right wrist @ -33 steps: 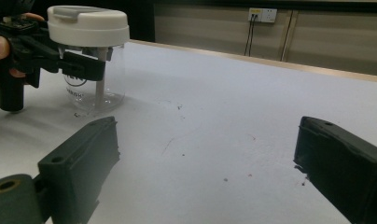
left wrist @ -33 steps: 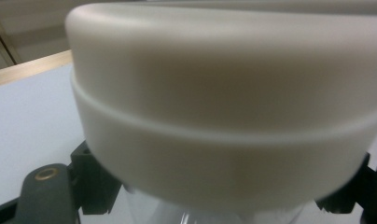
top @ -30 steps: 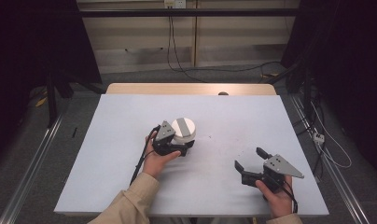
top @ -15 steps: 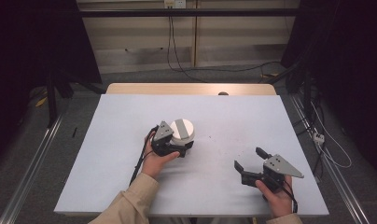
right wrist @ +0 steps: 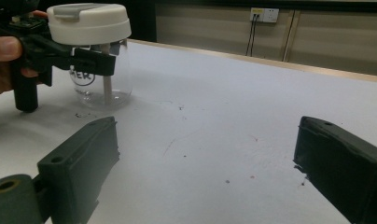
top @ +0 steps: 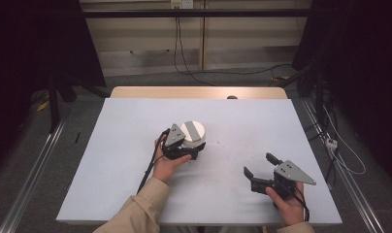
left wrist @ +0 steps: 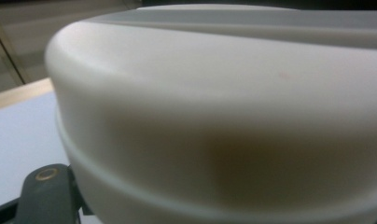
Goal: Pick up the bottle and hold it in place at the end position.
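You work at a pale grey table (top: 136,145) with a light wooden strip (top: 194,92) along its far edge. Beyond it you face a beige panelled wall (top: 252,43), where a white socket (top: 181,4) sits near the top and black cables (top: 184,58) hang down to the grey floor (top: 87,104). Dark curtains (top: 24,58) close off both sides. Metal rails (top: 29,174) run along the floor beside you.

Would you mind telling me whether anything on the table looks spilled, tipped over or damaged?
Nothing stands out. The clear jar stands upright with its white lid on, the left claw clamped on it just under the lid. The table shows a few small dark specks, no spill.
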Available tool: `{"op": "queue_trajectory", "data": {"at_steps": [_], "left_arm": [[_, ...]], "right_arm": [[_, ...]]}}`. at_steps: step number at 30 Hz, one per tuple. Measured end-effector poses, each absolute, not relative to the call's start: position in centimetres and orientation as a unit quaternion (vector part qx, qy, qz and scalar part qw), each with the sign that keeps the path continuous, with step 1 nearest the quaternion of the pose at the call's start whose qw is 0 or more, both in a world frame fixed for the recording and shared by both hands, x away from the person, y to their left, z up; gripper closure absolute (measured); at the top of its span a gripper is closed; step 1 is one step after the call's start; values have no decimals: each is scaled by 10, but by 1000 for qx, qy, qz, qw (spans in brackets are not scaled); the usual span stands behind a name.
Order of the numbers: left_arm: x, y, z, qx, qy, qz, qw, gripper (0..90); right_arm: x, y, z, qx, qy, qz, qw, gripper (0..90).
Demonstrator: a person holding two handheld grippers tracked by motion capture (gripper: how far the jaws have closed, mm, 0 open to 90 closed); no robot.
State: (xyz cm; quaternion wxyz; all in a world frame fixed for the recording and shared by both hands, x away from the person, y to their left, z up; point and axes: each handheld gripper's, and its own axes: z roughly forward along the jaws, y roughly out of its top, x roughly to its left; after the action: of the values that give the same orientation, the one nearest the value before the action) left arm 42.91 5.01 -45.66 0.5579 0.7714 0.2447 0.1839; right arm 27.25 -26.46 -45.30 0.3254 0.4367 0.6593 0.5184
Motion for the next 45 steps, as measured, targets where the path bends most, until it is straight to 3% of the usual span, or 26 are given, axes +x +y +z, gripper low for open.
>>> {"op": "queue_trajectory", "data": {"at_steps": [18,26,45], "left_arm": [[456,12,-460,759,268,198,560,186],[456,8,-462,771,253,216,543,186],[460,11,-462,767,271,191,550,186]], "right_arm": [[276,-265,-454,438,658,522,319,59],[281,-261,-454,435,665,517,318,59],[294,-251,-447,429,674,507,322,59]]}}
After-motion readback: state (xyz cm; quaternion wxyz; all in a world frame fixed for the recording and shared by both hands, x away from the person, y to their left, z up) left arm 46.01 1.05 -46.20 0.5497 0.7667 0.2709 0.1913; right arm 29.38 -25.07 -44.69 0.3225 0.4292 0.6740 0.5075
